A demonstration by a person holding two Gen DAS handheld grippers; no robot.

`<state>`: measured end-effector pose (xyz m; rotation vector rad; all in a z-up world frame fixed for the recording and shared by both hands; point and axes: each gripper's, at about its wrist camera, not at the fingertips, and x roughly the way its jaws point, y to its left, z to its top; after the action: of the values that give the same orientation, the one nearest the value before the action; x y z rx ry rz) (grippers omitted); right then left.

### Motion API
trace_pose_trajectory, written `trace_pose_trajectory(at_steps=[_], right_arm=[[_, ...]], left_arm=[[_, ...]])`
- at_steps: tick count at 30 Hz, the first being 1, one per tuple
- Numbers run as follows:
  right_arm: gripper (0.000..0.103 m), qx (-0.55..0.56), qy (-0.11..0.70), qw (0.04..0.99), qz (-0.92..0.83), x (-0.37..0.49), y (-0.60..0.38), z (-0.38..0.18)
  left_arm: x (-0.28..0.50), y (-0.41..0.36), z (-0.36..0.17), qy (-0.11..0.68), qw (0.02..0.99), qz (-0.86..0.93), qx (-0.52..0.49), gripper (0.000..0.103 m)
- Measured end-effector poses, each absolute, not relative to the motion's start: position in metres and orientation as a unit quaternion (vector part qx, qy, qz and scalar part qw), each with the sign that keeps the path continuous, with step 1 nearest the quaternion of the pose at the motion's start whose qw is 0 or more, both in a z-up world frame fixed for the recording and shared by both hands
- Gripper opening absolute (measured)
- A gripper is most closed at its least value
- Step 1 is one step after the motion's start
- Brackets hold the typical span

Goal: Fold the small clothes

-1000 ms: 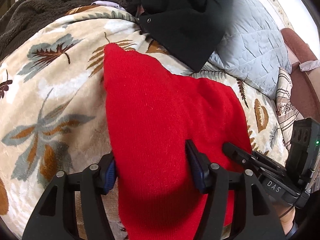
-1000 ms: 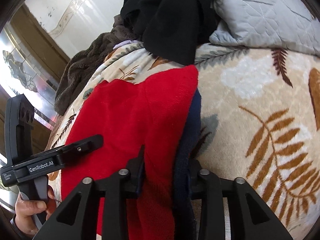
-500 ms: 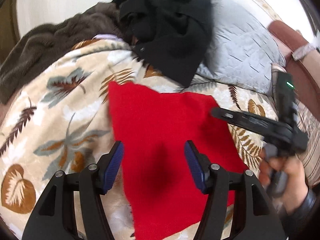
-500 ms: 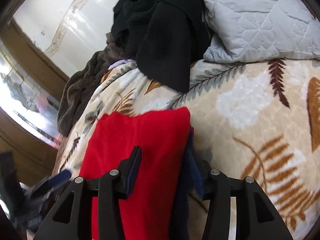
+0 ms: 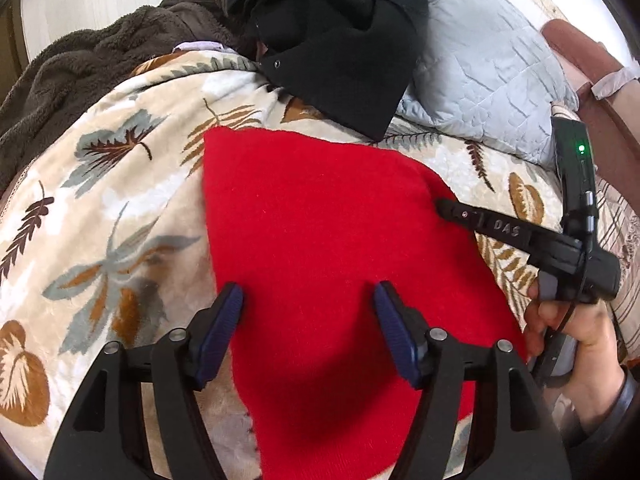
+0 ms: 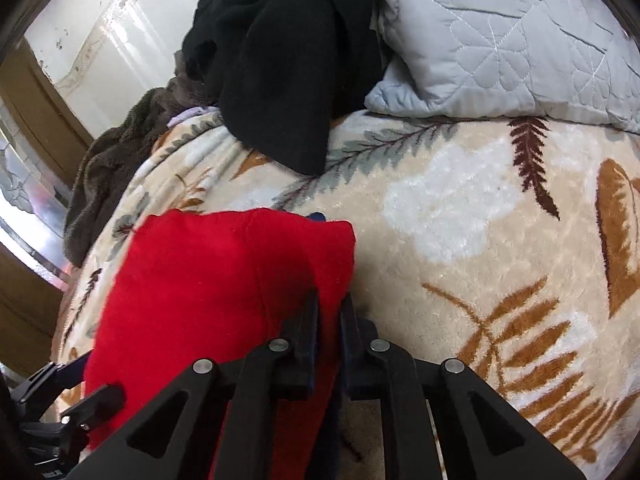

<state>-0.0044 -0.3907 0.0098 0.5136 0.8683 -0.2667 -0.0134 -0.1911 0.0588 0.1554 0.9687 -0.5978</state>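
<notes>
Leaf-patterned blanket (image 5: pixel 120 200) covers the bed and carries everything, with a white wall behind its far edge. On it lies the red garment (image 5: pixel 320 232), spread as a flat, roughly rectangular panel near the middle of the blanket, its far edge straight and just short of a heap of black clothes (image 5: pixel 332 28) that spills down from the far side; whether the two touch cannot be told. The red piece looks already doubled at least once, since a sliver of dark blue cloth shows at its right edge in the right wrist view, so the folding seems partly done, with a further fold or a final smoothing likely left. The left gripper (image 5: pixel 308 324) hovers over the near part of the garment with its jaws spread wide, holding nothing. The right gripper (image 6: pixel 330 314) has its jaws drawn close together and pinches the garment's right edge. Open room lies mostly to the left, where bare blanket runs toward a brown fleece throw (image 5: pixel 80 72) at the far left corner, and to the right in front of the grey quilted pillow (image 6: pixel 500 32). The far side is crowded by the black heap and the pillow, so a fold carried that way would have little clearance.
</notes>
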Motion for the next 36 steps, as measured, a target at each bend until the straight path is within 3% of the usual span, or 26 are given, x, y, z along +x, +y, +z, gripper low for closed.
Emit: trace_pose_trajectory(at_steps=[4, 15, 18, 19, 23, 29, 32, 33, 34, 36], right_arm=[[0.035, 0.259, 0.402, 0.872, -0.105, -0.031, -0.388, 0.032], [0.042, 0.292, 0.406, 0.865, -0.044, -0.116, -0.334, 0.023], [0.011, 0.269, 0.427, 0.862, -0.05, -0.111, -0.324, 0.01], [0.008, 0.263, 0.424, 0.865, -0.053, -0.111, -0.324, 0.013], [0.006, 0.235, 0.402, 0.882, -0.079, -0.12, -0.322, 0.028], [0.006, 0.213, 0.419, 0.877, -0.099, -0.114, -0.319, 0.001], [0.009, 0.221, 0.424, 0.872, -0.1, -0.108, -0.322, 0.005], [0.016, 0.224, 0.422, 0.873, -0.099, -0.109, -0.322, 0.009], [0.03, 0.226, 0.421, 0.873, -0.1, -0.11, -0.321, 0.012], [0.037, 0.223, 0.406, 0.88, -0.109, -0.121, -0.319, 0.022]], left_arm=[[-0.029, -0.175, 0.068, 0.45, 0.841, -0.293, 0.064, 0.067], [-0.075, -0.148, 0.039, 0.474, 0.83, -0.283, 0.084, 0.067], [-0.077, -0.152, 0.022, 0.497, 0.817, -0.279, 0.087, 0.068], [-0.079, -0.152, 0.019, 0.499, 0.815, -0.281, 0.086, 0.068], [-0.084, -0.157, 0.014, 0.5, 0.813, -0.281, 0.097, 0.068], [-0.083, -0.16, 0.009, 0.502, 0.813, -0.278, 0.095, 0.069], [-0.085, -0.158, 0.011, 0.498, 0.816, -0.277, 0.097, 0.069], [-0.086, -0.157, 0.012, 0.496, 0.817, -0.277, 0.097, 0.069], [-0.089, -0.156, 0.015, 0.49, 0.82, -0.277, 0.099, 0.069], [-0.094, -0.156, 0.022, 0.483, 0.824, -0.278, 0.104, 0.069]])
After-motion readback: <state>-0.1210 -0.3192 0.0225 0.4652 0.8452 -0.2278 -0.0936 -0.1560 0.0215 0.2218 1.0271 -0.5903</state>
